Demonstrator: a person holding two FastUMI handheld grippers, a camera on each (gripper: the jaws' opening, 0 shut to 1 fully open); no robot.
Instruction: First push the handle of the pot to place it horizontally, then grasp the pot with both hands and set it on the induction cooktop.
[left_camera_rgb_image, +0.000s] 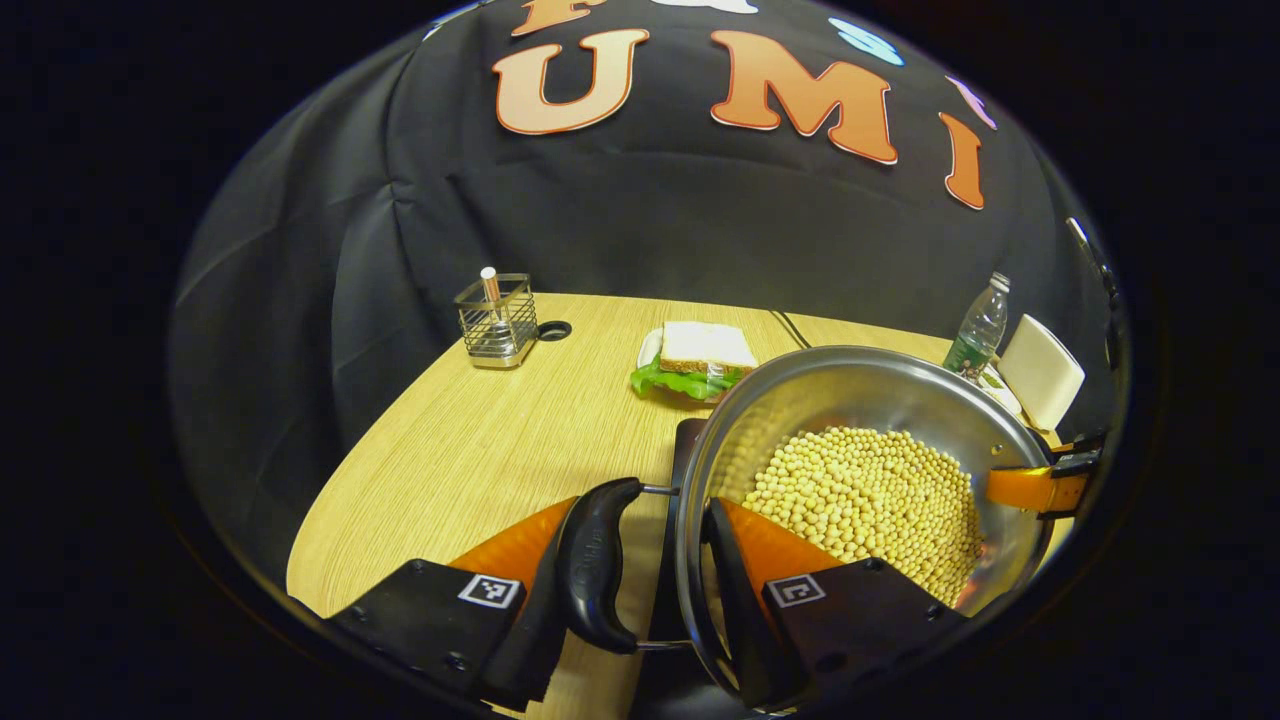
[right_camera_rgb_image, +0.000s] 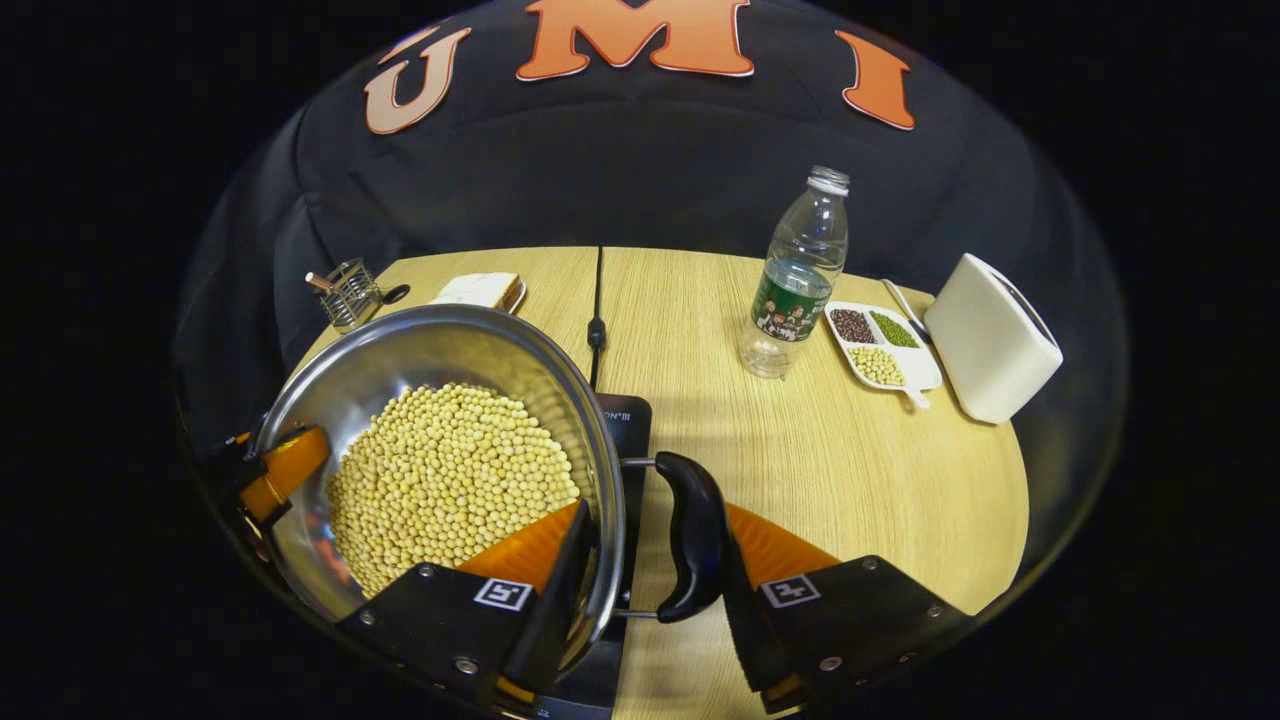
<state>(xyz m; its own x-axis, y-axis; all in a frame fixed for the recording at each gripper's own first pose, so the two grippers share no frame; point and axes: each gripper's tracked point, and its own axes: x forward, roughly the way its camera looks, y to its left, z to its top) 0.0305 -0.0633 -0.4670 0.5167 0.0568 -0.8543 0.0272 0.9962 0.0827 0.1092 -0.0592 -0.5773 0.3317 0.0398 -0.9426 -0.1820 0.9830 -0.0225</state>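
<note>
Fingers (left_camera_rgb_image: 745, 560) of both grippers clamp pot (left_camera_rgb_image: 860, 385) rim w/ handles.

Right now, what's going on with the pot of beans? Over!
Left gripper and right gripper each span a pot handle and the rim, one jaw inside. Pot of soybeans over the induction cooktop. Nothing blocking.
</note>
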